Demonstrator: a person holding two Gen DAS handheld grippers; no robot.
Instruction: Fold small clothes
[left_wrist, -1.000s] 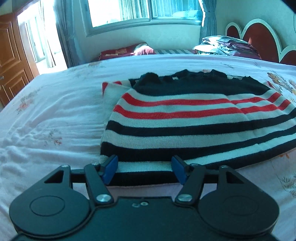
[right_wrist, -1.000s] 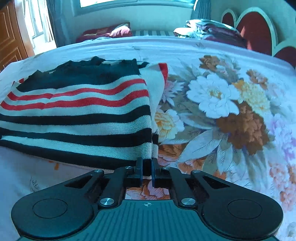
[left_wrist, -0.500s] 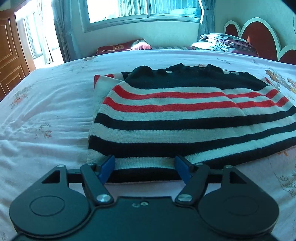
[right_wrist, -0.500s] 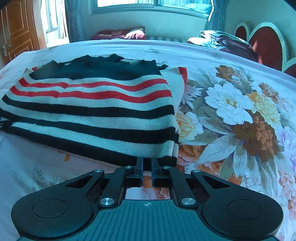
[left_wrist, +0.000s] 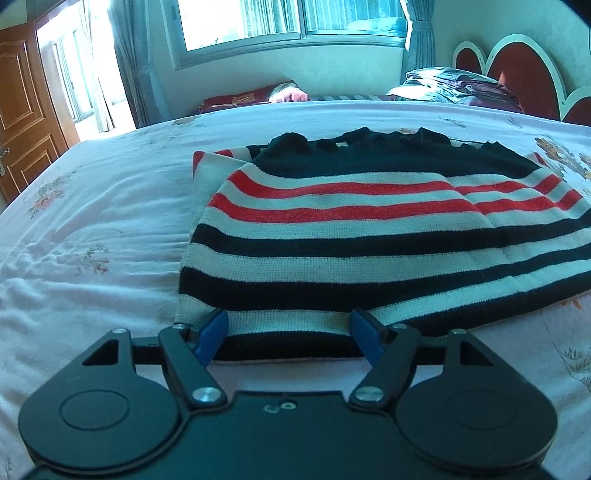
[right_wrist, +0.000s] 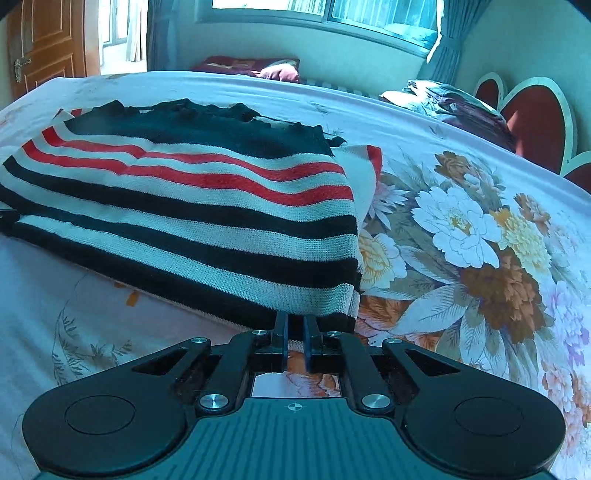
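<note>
**At the near edge of the bed: a soft sweater, one corner let go, one corner pinched**

Closest to us, the left gripper (left_wrist: 290, 334) has its blue pads wide apart and its jaws are opening. The near hem of the striped sweater (left_wrist: 369, 236) lies between the pads, but they do not press on it. So this side looks let go.

The right gripper (right_wrist: 295, 334) has its two fingers almost together, right at the near right corner of the sweater. It looks like it is pinching the hem there, but the fingers hide the very edge, so that is a best guess.

The sweater lies on the bed (left_wrist: 92, 229), already folded over once, with black, white and red stripes. A white and red part sticks out from under it at the far side.

I think it is soft, floppy and light. It will sag and bend if you lift it by one spot. It is knit, so it should not slip much, but it can stretch. The best places to hold are the two near corners, both layers at once.

Far back are a pile of clothes (left_wrist: 454, 83), the headboard (left_wrist: 517, 74) and a window (left_wrist: 288, 18).
</note>
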